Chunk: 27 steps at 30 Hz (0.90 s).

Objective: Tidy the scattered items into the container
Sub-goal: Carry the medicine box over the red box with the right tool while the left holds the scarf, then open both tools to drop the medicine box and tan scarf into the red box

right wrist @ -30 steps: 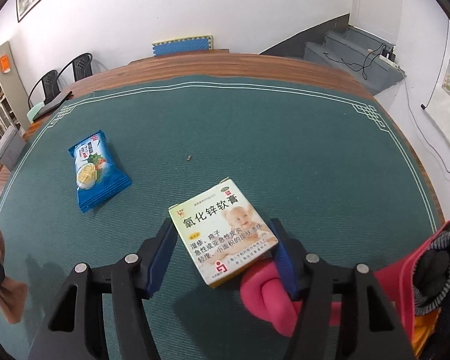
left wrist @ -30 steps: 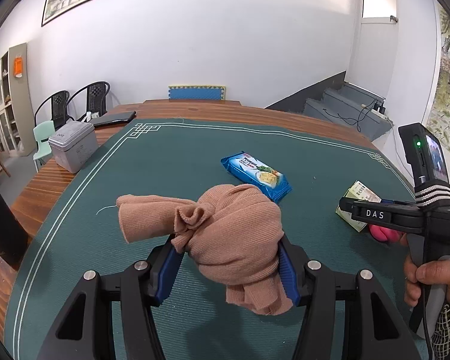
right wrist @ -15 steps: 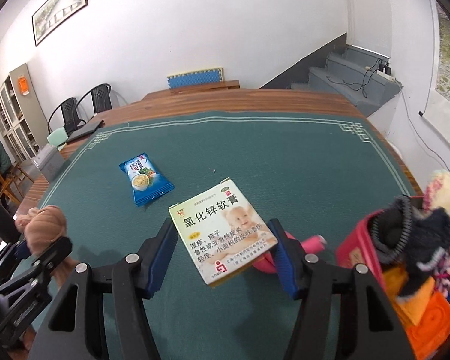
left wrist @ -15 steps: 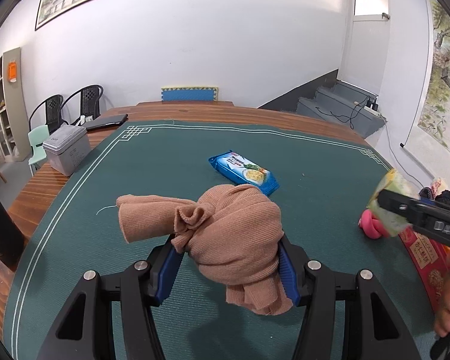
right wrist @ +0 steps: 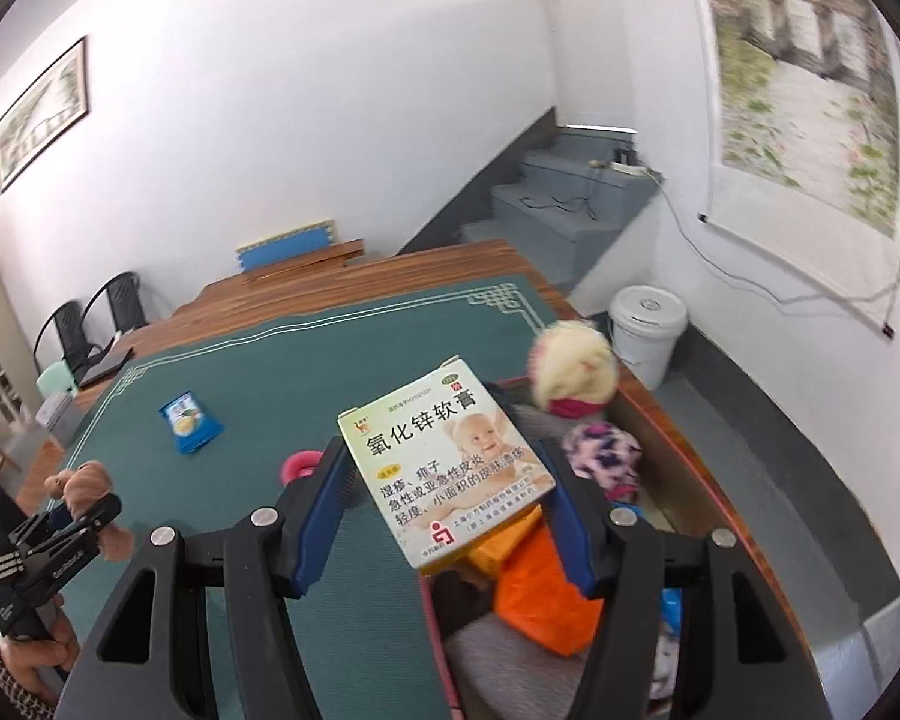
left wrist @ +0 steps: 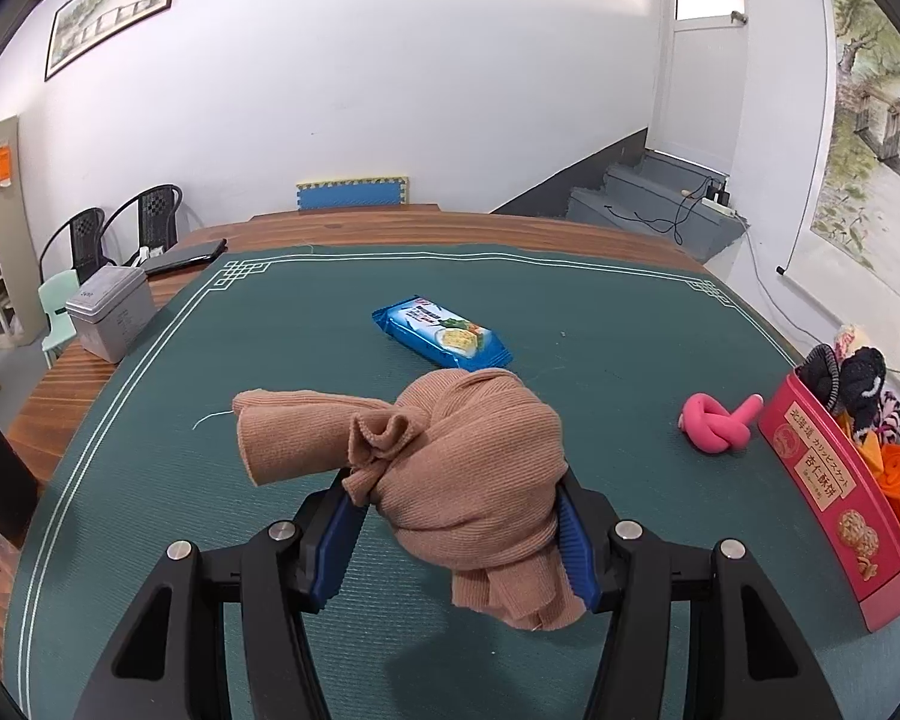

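Counter [left wrist: 150, 480] with green mat fills both views. Red container [left wrist: 822, 480] sits at your 3 o'clock in the left wrist view, at the mat's right edge, already stuffed: dark knit items, orange pieces, a pom-pom toy [right wrist: 570, 366].

Your left gripper [left wrist: 456, 534] is clamped on the tan knotted cloth [left wrist: 462, 468]; both blue pads press its sides, and its loose end sticks out toward 9 o'clock. It's held above the mat.

Your right gripper [right wrist: 444, 516] is clamped on the ointment box [right wrist: 444, 468], pads on both long edges, box face up and right over the container's contents [right wrist: 540, 594].

Loose on the mat: blue snack pack [left wrist: 444, 336] at 12 o'clock from the cloth, well apart from the container. Pink knotted item [left wrist: 717, 423] at 2 o'clock, just beside the container's near wall.
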Motion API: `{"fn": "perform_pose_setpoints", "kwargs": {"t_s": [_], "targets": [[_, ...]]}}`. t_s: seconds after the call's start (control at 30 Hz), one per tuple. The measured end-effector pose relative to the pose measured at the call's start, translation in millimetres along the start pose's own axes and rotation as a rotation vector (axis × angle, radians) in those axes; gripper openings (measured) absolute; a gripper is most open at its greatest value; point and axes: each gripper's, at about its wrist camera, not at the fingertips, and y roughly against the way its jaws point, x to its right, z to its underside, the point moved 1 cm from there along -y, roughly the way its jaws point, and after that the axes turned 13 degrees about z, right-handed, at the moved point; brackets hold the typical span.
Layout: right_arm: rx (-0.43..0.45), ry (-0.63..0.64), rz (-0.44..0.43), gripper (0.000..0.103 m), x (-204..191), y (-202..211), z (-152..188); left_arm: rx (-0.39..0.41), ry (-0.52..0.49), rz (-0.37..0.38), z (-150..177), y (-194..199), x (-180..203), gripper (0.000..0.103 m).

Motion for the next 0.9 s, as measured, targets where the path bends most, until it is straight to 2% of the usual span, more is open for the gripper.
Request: {"fn": "perform_pose_setpoints", "kwargs": {"t_s": [0.43,0.63,0.7,0.77,0.9], "targets": [[-0.135,0.009,0.084,0.065,11,-64,19,0.007,-0.015,0.021,0,5,7,0.059],[-0.132,0.031,0.070,0.066,12,-59,20,0.006,-0.017,0.038,1,5,10,0.059],[-0.126,0.020,0.050,0.070,15,-53,21,0.005,-0.020,0.059,1,7,13,0.059],[-0.109,-0.001,0.027,0.081,19,-44,22,0.001,-0.024,0.080,1,8,18,0.059],[-0.056,-0.024,-0.004,0.081,26,-19,22,-0.010,-0.039,0.126,3,12,30,0.059]]}}
